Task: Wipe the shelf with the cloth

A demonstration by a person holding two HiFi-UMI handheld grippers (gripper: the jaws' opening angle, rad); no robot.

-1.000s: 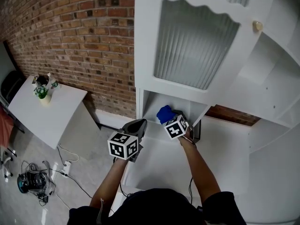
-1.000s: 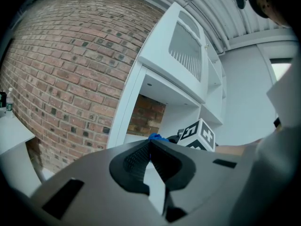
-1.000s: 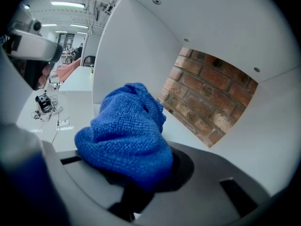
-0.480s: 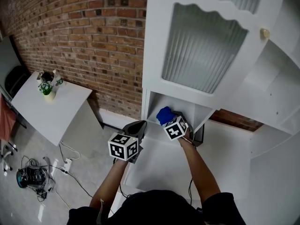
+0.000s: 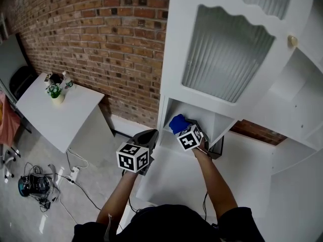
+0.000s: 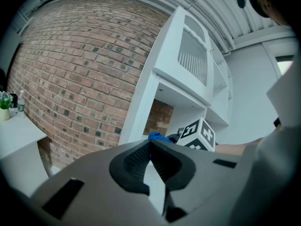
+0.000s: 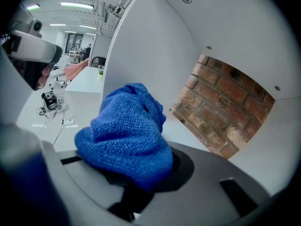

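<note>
- My right gripper (image 5: 180, 128) is clamped on the bunched blue cloth (image 7: 126, 135), with its jaws buried in the folds.
- The cloth sits in the open lower compartment of the white cabinet (image 5: 222, 49), near the left wall and over the shelf (image 7: 186, 128). I cannot tell whether it touches the board.
- My left gripper (image 6: 150, 147) has its jaw tips together with nothing between them. It hangs outside the cabinet, left of the right gripper, facing the brick wall (image 6: 80, 79).

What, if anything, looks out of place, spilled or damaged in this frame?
Nothing stands out. The right gripper holds the bunched blue cloth inside the white shelf; the left gripper hangs shut and empty outside. The brick wall shows through the shelf's open back, apparently by design.
</note>
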